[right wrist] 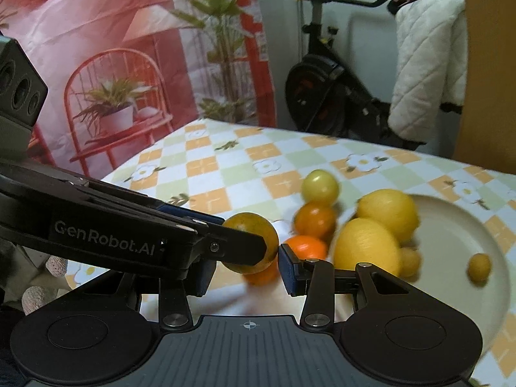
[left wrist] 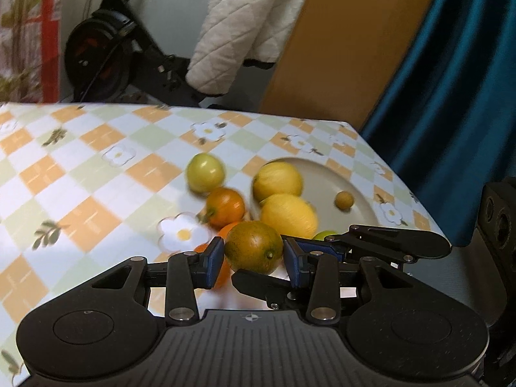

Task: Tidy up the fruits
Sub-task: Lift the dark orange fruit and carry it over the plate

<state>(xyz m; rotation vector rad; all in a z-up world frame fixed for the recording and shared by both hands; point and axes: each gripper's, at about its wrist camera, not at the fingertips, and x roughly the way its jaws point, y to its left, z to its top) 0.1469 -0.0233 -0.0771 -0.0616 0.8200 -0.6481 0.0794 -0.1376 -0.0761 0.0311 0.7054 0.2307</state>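
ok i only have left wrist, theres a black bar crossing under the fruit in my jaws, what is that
observer: The right gripper. Its jaws stand either side of your green-orange fruit, and its right pad is right by the peel. Its other pad is hidden behind the left gripper.
operator: anything orange hidden behind my left pad
observer: Yes, a whole bright mandarin on the cloth, just left of the nearer lemon.
operator: plate near side free
observer: The plate is bare there, apart from one small yellow fruit.

Black linkage grippers — blue-padded fingers [left wrist: 215, 259], silver rivets, white "GenRobot.AI" lettering.
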